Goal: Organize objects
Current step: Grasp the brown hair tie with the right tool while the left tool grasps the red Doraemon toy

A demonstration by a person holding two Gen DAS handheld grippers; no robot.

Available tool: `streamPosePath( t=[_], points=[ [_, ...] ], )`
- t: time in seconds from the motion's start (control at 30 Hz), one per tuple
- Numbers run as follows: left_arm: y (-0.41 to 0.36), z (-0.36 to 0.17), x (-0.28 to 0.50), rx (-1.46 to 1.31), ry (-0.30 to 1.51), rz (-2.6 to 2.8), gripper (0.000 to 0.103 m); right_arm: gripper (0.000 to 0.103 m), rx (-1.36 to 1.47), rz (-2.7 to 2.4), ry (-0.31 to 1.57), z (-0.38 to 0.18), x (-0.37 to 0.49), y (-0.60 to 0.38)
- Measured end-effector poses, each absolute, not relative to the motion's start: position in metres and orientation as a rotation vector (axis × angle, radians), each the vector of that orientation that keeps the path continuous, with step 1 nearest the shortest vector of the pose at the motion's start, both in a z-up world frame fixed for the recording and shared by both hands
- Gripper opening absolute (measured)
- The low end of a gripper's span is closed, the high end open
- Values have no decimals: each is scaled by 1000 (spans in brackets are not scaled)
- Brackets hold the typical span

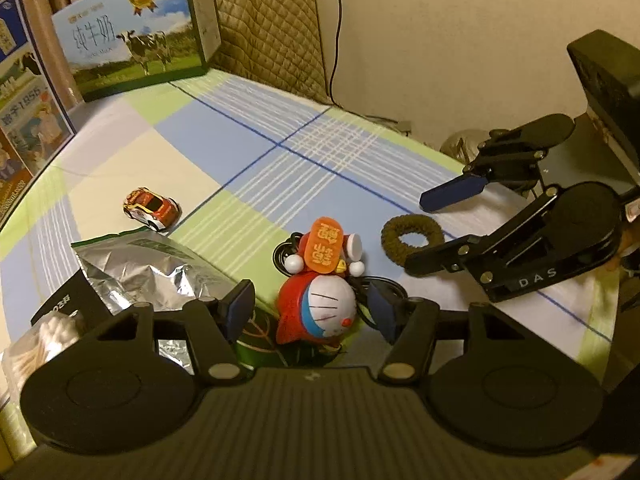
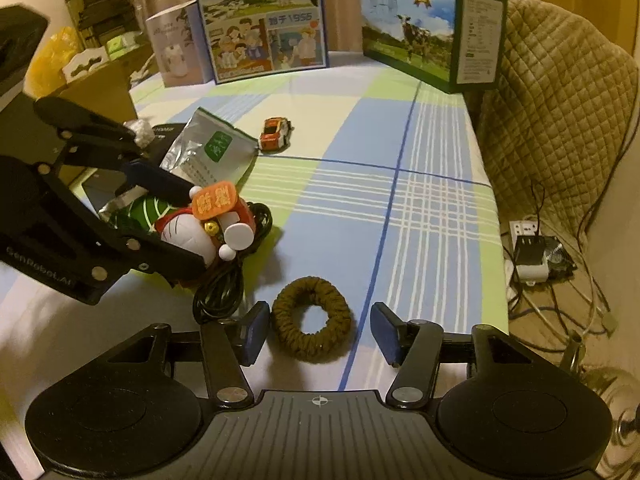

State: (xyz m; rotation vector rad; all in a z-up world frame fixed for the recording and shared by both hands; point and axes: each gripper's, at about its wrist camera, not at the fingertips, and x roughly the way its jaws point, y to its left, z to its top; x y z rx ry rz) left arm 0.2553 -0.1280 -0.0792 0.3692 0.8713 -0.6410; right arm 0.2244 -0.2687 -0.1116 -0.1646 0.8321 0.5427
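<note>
A red and blue cat-robot toy with an orange tag lies on a coiled black cable on the checked tablecloth. My left gripper straddles the toy; its blue pads stand a little off both sides, so it is open. From the right wrist view the toy lies between the left gripper's fingers. A brown hair tie lies flat between the pads of my right gripper, which is open with a gap on the right side. The left wrist view shows the hair tie inside the right gripper.
A small orange toy car and a silver foil bag lie left of the toy. Milk cartons stand along the far edge. A bag of cotton swabs is at the near left. A power strip lies on the floor.
</note>
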Motion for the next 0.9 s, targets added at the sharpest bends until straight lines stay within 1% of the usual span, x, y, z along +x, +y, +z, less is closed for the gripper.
streamPosePath(
  t=[0.03, 0.1, 0.13, 0.2, 0.23, 0.27, 0.33, 0.37, 0.4, 0.7, 0.9],
  points=[
    [-128, -80, 257, 369, 879, -644, 57, 52, -183, 543, 826, -112, 224, -266],
    [-130, -83, 258, 373, 886, -651, 57, 45, -213, 542, 815, -113, 223, -263],
    [-131, -83, 259, 376, 890, -654, 57, 36, -226, 539, 809, -113, 223, -261],
    [-132, -85, 260, 371, 893, -659, 57, 30, -234, 537, 810, -113, 224, -260],
    [-132, -86, 261, 365, 896, -660, 56, 23, -232, 530, 812, -113, 224, -260],
    [-132, -86, 262, 359, 900, -662, 54, 19, -231, 520, 813, -113, 224, -260],
    [-132, -86, 262, 355, 907, -663, 45, 17, -218, 508, 825, -112, 224, -261],
    [-132, -85, 262, 356, 909, -657, 44, 17, -214, 504, 832, -111, 224, -262],
    [-131, -85, 262, 356, 913, -649, 40, 16, -213, 499, 835, -110, 223, -262],
    [-124, -79, 256, 296, 954, -615, 39, 16, -152, 468, 827, -88, 211, -269],
    [-119, -64, 242, 252, 947, -611, 39, 16, -151, 460, 816, -74, 201, -266]
  ],
)
